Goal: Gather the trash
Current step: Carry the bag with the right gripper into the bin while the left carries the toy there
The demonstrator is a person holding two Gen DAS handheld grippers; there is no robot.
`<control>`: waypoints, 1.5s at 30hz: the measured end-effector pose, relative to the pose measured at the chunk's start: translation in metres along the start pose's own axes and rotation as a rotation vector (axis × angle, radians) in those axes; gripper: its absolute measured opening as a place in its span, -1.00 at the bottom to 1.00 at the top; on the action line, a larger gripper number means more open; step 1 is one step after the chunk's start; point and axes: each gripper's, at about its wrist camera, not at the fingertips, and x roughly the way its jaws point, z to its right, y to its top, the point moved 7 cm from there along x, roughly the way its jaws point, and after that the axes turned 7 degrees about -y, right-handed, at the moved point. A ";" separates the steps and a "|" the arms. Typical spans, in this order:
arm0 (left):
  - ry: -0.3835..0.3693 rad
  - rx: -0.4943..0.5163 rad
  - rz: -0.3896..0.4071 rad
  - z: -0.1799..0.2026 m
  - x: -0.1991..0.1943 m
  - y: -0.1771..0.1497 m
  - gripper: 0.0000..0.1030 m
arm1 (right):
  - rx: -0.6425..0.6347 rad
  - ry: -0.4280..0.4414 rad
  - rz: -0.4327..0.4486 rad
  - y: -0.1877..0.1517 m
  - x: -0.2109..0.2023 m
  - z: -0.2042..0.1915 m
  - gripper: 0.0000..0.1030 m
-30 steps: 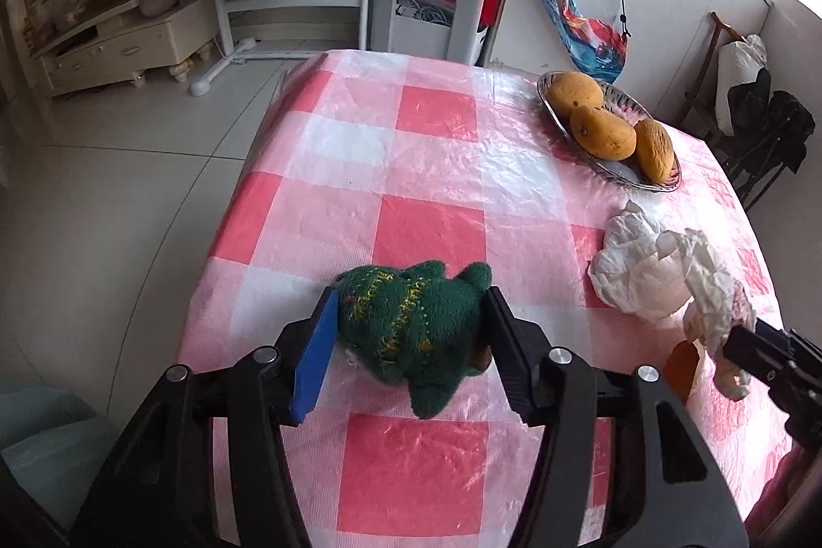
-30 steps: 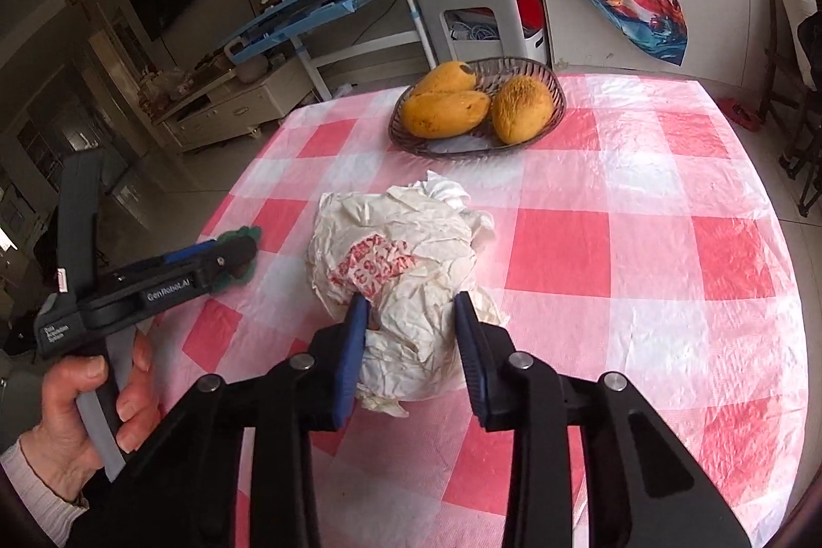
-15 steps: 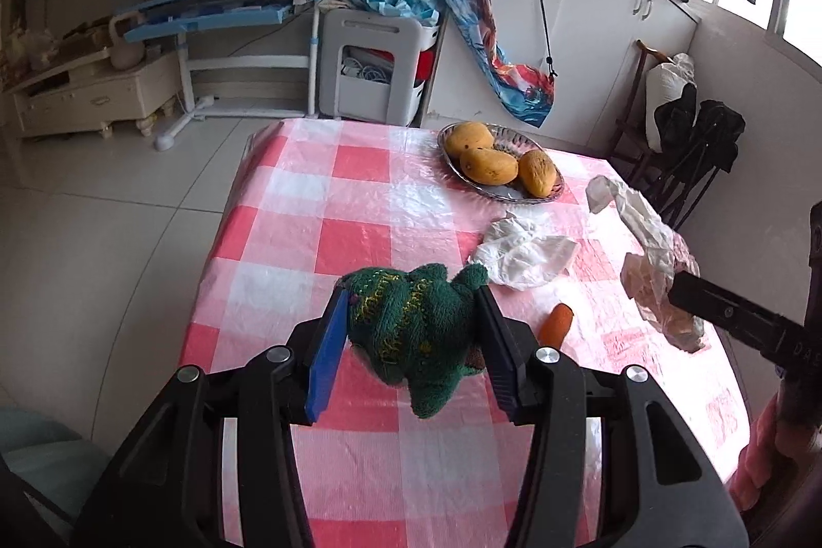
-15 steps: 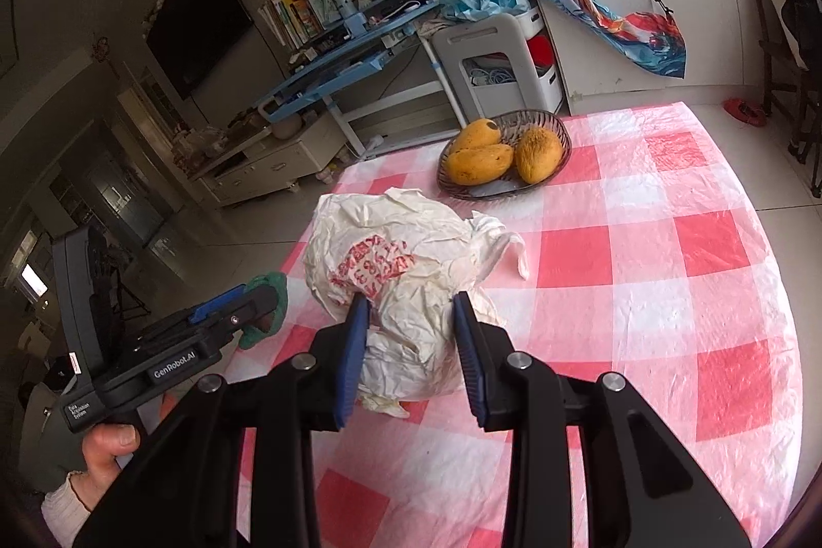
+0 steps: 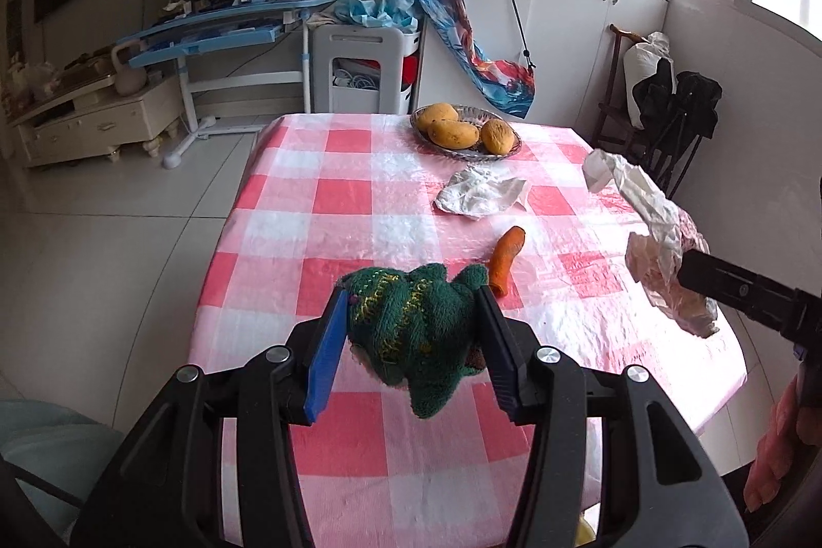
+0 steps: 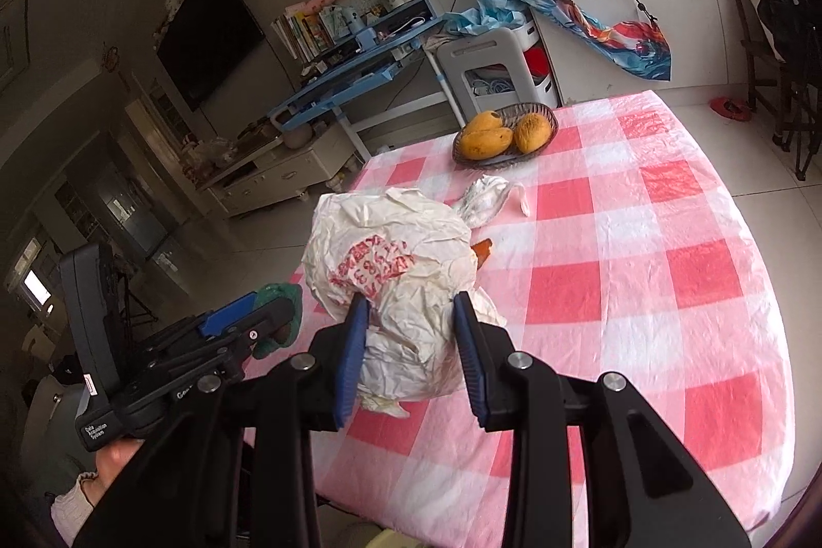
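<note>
- Left tongs (image 5: 411,337) grip a green knitted cloth (image 5: 411,332) above the pink checked table (image 5: 339,199).
- Right tongs (image 6: 411,342) clamp a crumpled paper bag (image 6: 390,260).
- Ahead of both: carrot (image 5: 506,258), tissue (image 5: 480,199), dish of mangoes (image 5: 465,132).

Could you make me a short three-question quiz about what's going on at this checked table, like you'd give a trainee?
1. True or false: the left gripper is shut on a green knitted cloth.
2. What does the right gripper hold? A) a mango B) a crumpled white bag with red print C) a carrot
3. Fill in: the dish at the far end of the table holds three ____.

Key
1. True; the cloth is pinched between both pads.
2. B; the crumpled white bag is clamped and hangs above the cloth-covered table, while the carrot and a smaller white wad lie loose.
3. mangoes
</note>
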 end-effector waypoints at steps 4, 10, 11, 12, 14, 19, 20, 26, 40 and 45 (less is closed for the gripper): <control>-0.001 -0.003 -0.001 0.000 -0.010 -0.008 -0.08 | -0.014 0.000 -0.034 -0.027 -0.006 -0.007 -0.33; -0.005 -0.005 -0.003 0.001 -0.020 -0.017 -0.08 | -0.040 -0.007 -0.099 -0.072 -0.018 -0.018 -0.32; -0.006 -0.004 -0.003 0.001 -0.021 -0.018 -0.08 | -0.044 -0.009 -0.109 -0.078 -0.019 -0.020 -0.32; -0.007 -0.004 -0.003 0.002 -0.023 -0.020 -0.08 | -0.051 -0.012 -0.122 -0.085 -0.020 -0.022 -0.32; -0.009 -0.005 -0.003 0.002 -0.027 -0.023 -0.08 | -0.076 -0.024 -0.147 -0.099 -0.022 -0.026 -0.32; -0.011 -0.010 -0.003 0.003 -0.033 -0.028 -0.08 | -0.181 -0.075 -0.229 -0.132 -0.021 -0.039 -0.29; -0.011 -0.012 -0.004 0.003 -0.034 -0.030 -0.08 | -0.201 -0.087 -0.256 -0.140 -0.019 -0.040 -0.28; -0.020 -0.032 -0.018 0.002 -0.046 -0.045 -0.08 | -0.227 -0.143 -0.392 -0.182 -0.011 -0.035 -0.01; -0.144 0.134 -0.246 0.062 -0.051 -0.135 -0.02 | 0.121 -0.169 0.096 -0.103 -0.083 0.012 0.67; -0.192 0.241 -0.349 0.084 -0.057 -0.168 0.06 | 0.144 -0.185 0.154 -0.096 -0.090 0.016 0.72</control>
